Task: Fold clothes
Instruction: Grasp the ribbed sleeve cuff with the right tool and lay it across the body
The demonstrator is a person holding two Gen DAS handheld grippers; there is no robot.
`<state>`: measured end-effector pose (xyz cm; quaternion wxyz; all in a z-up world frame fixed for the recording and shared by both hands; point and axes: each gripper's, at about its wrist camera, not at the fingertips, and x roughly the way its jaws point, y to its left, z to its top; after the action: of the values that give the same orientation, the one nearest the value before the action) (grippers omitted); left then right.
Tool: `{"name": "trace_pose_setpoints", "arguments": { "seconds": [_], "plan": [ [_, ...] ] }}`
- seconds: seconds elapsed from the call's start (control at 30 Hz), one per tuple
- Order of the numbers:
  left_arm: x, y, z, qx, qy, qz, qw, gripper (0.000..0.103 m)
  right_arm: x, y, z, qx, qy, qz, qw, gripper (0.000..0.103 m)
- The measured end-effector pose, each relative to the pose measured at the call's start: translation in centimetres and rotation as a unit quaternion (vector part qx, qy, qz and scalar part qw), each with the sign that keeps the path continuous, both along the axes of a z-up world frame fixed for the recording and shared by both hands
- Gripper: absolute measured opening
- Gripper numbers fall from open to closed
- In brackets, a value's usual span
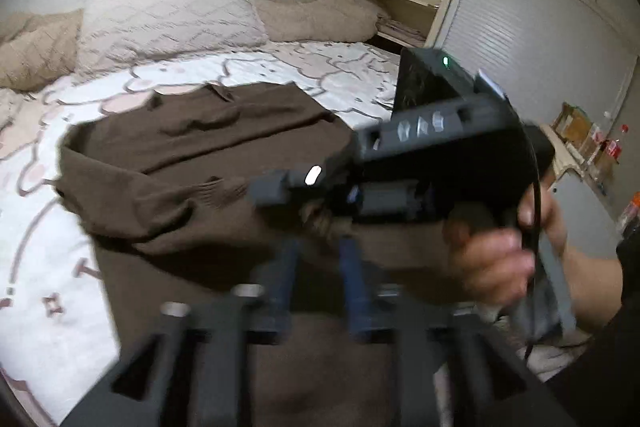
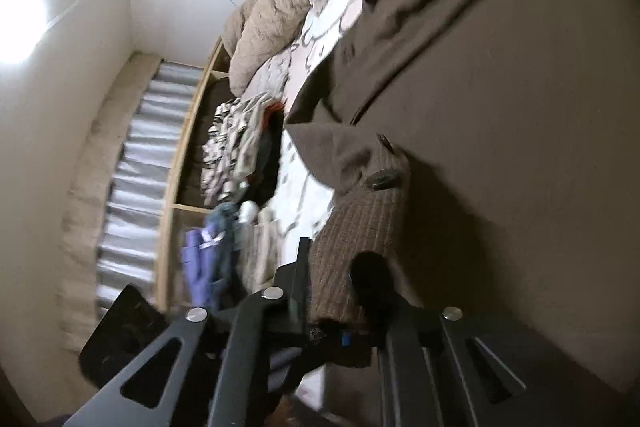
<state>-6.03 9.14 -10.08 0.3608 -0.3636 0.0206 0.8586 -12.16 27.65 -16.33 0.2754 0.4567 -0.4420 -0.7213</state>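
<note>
The left gripper [image 1: 320,259] hovers with fingers spread and empty above the brown sweater [image 1: 192,163]. The right gripper [image 2: 340,291], rolled sideways, pinches the sweater's ribbed cuff [image 2: 352,235]. The sweater lies flat on the patterned bedsheet [image 1: 280,67], its long axis running from the person toward the pillow [image 1: 168,19], collar at the far end.

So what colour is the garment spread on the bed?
Plain dark brown garment, with a ribbed knit cuff; it shows best in the left wrist view.
</note>
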Motion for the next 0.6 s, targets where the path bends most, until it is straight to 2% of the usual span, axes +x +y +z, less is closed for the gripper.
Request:
{"name": "trace_pose_setpoints", "arguments": {
  "seconds": [0.03, 0.13, 0.23, 0.27, 0.37, 0.43, 0.47, 0.6],
  "plan": [
    [-0.6, -0.9, 0.4, -0.004, 0.011, 0.012, 0.9999, 0.054, -0.7, 0.5, 0.8, 0.003, 0.008, 0.000, 1.000, 0.011],
    [-3.1, -3.8, 1.7, -0.018, 0.037, 0.054, 0.9977, 0.054, -2.4, 2.9, 4.3, 0.025, 0.048, -0.008, 0.999, 0.011],
    [-7.6, -6.8, 2.3, -0.031, 0.039, 0.101, 0.9937, 0.054, -2.8, 7.4, 7.4, 0.069, 0.082, -0.059, 0.992, 0.011],
    [-9.2, -7.5, 2.3, -0.034, 0.035, 0.112, 0.9925, 0.054, -2.9, 9.1, 7.1, 0.095, 0.070, -0.083, 0.990, 0.011],
    [-14.0, -8.1, 1.9, -0.041, 0.032, 0.120, 0.9915, 0.054, -3.3, 13.1, 3.9, 0.182, -0.003, -0.139, 0.973, 0.011],
    [-17.3, -7.7, 1.6, -0.055, 0.033, 0.116, 0.9912, 0.054, -3.7, 14.0, 0.9, 0.197, -0.049, -0.134, 0.970, 0.011],
    [-18.9, -7.0, 1.2, -0.066, 0.028, 0.113, 0.9910, 0.054, -3.7, 14.0, 0.0, 0.199, -0.059, -0.129, 0.970, 0.011],
    [-25.3, -4.1, -0.6, -0.117, -0.007, 0.104, 0.9877, 0.054, -3.1, 13.4, -0.7, 0.205, -0.046, -0.112, 0.971, 0.011]
  ]
}}
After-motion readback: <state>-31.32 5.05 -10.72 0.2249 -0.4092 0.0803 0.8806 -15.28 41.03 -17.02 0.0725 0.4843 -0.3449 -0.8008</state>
